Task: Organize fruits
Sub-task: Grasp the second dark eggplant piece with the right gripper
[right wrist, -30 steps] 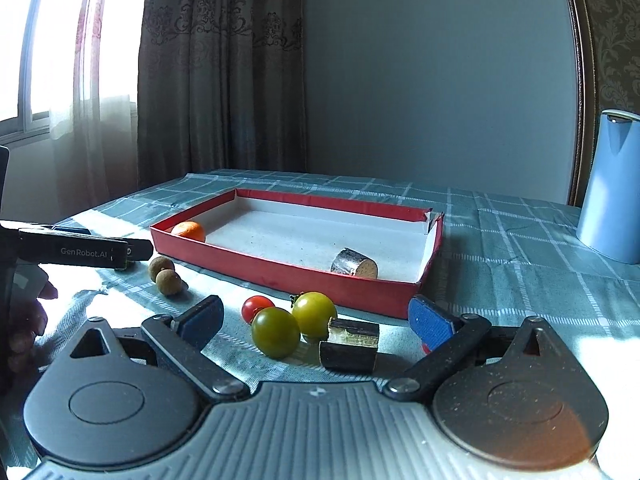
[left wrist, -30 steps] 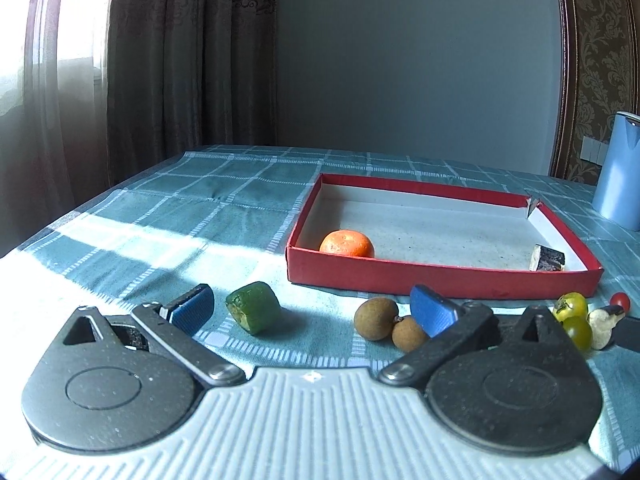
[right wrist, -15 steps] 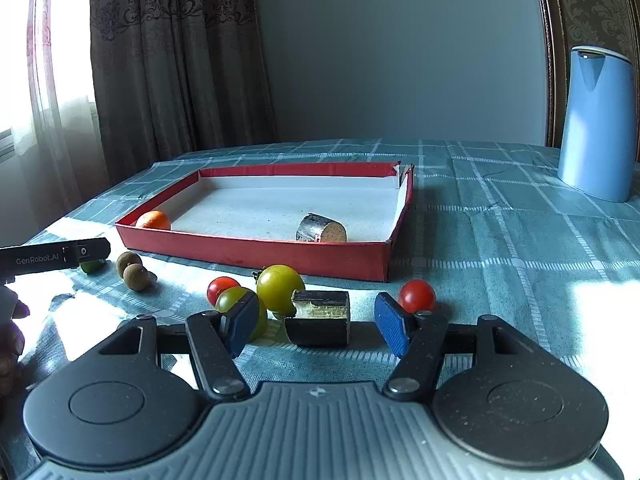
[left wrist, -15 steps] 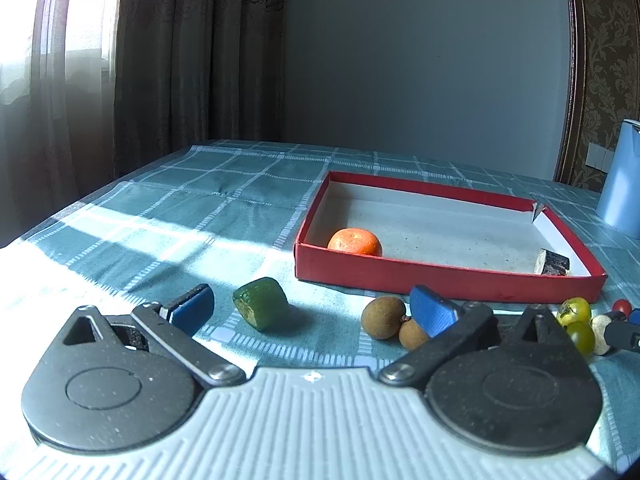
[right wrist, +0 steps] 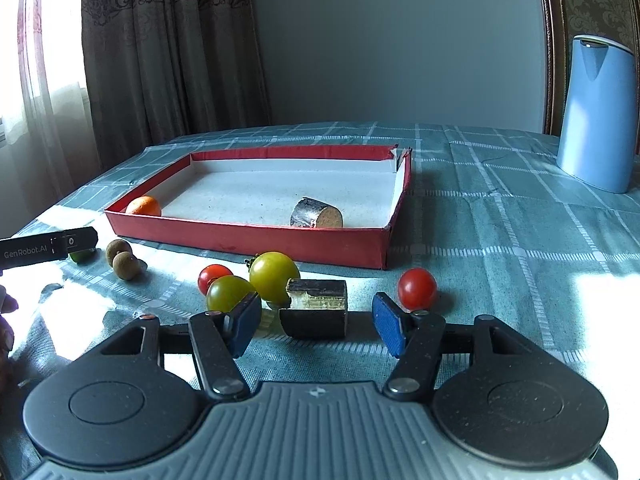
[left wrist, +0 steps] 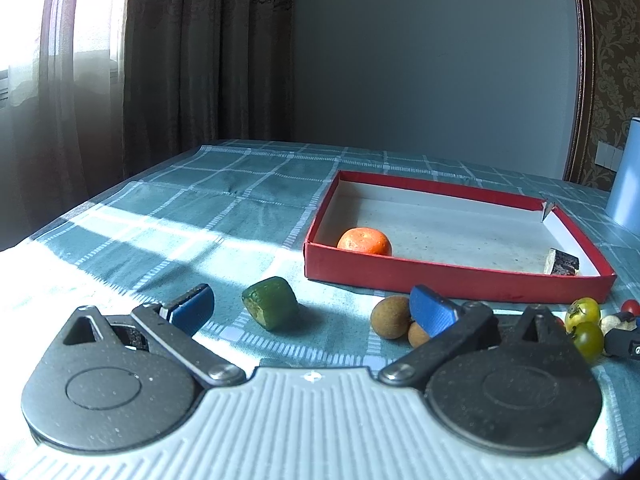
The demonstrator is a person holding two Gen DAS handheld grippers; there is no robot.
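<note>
The red tray (right wrist: 256,236) sat on the checked tablecloth (right wrist: 500,216) as the collecting place, and it already held an orange (right wrist: 144,206) in its near left corner and a dark-skinned cut piece (right wrist: 316,213) toward its right end, which suggested the sorting was only partly done. The remaining fruit lay loose on the cloth along the tray's near wall.

The right gripper (right wrist: 316,322) was low over the cloth with its blue pads spread wide, holding nothing. A second dark cut piece (right wrist: 316,312) lay between the pads but touched neither, so the gripper looked lined up to close on it (the likely next pick, judging by that framing). Two yellow-green tomatoes (right wrist: 274,276) crowded just left of the piece, one partly behind the left pad; a red tomato (right wrist: 418,288) sat beyond the right pad and another (right wrist: 214,276) further left. A closing left pad could nudge the nearer green tomato.

The left gripper (left wrist: 312,308) was also wide open and empty, near the table. A green chunk (left wrist: 270,307) lay between its pads, nearer the left one, and two brown round fruits (left wrist: 390,317) sat against the right pad's far side; which it meant to take could not be told. A blue jug (right wrist: 596,116) stood far right, well apart.
</note>
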